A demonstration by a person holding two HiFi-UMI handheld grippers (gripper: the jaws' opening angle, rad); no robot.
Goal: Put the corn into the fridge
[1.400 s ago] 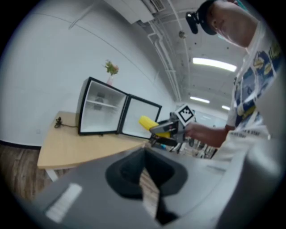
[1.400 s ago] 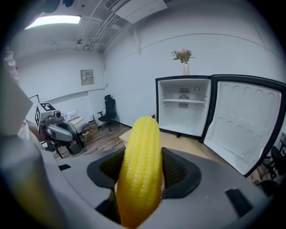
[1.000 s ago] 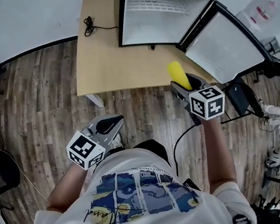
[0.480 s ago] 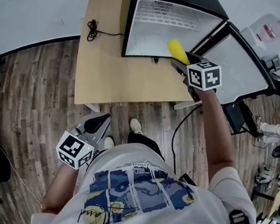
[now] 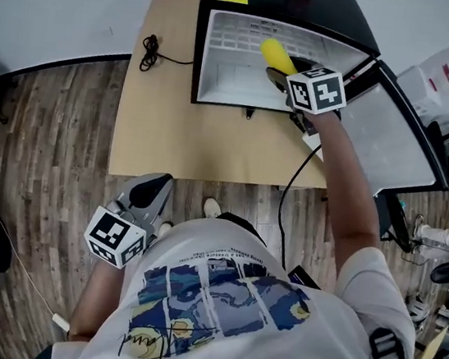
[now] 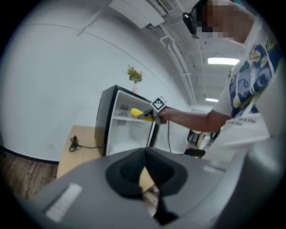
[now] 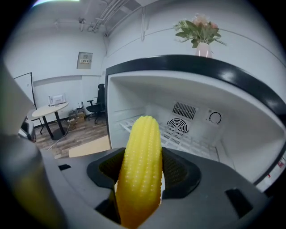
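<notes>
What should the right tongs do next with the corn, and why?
Probably ease the right tongs forward into the fridge, over the wire shelf, before letting go. They are shut on the corn, which is only at the open front of the fridge, not yet above the shelf. The shelf ahead looks bare, so the way in seems free.

tongs point(image 7: 142, 179) grip corn point(image 7: 140, 165) before fridge point(image 7: 196, 129)

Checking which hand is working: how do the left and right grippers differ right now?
The right gripper is shut on the corn; the left gripper is shut on nothing. The right gripper is raised at the open fridge; the left gripper hangs low beside the person, above the wood floor. Both have grey bodies.
</notes>
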